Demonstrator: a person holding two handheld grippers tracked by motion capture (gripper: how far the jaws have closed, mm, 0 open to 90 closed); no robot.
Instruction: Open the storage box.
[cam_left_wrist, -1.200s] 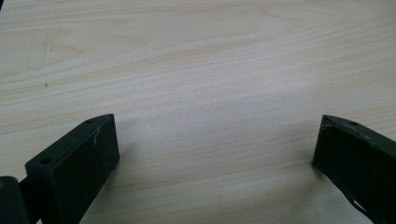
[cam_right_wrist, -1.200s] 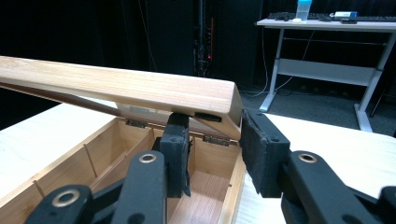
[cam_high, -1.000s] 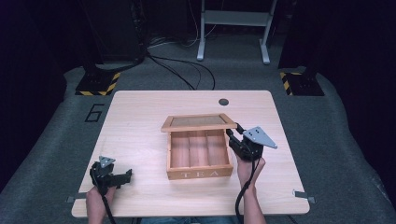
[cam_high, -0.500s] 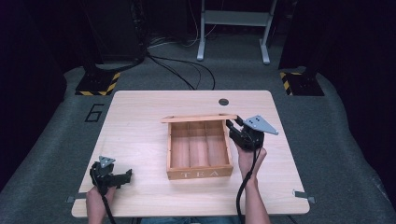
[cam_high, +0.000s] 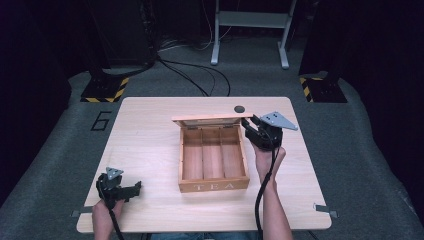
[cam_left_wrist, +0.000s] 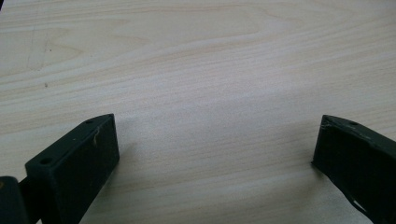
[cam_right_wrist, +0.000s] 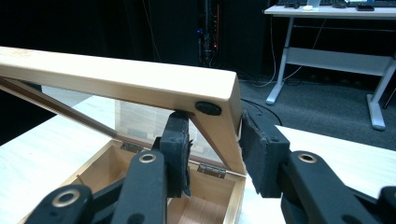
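High view: overhead, facing forward and down across the whole table (cam_high: 150, 130). Left gripper view: close above bare tabletop, angled downward. Right gripper view: low, near-level, tight against the tea box (cam_right_wrist: 219, 186) lid (cam_right_wrist: 140, 84), which the high view shares.

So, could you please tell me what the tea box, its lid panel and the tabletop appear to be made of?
The tea box looks like light, unpainted wood: grain shows and TEA is marked on its front. The lid, gripped by the right claw, has a wooden frame around a see-through pane, glass or clear plastic. The table shows pale wood grain, possibly laminate.
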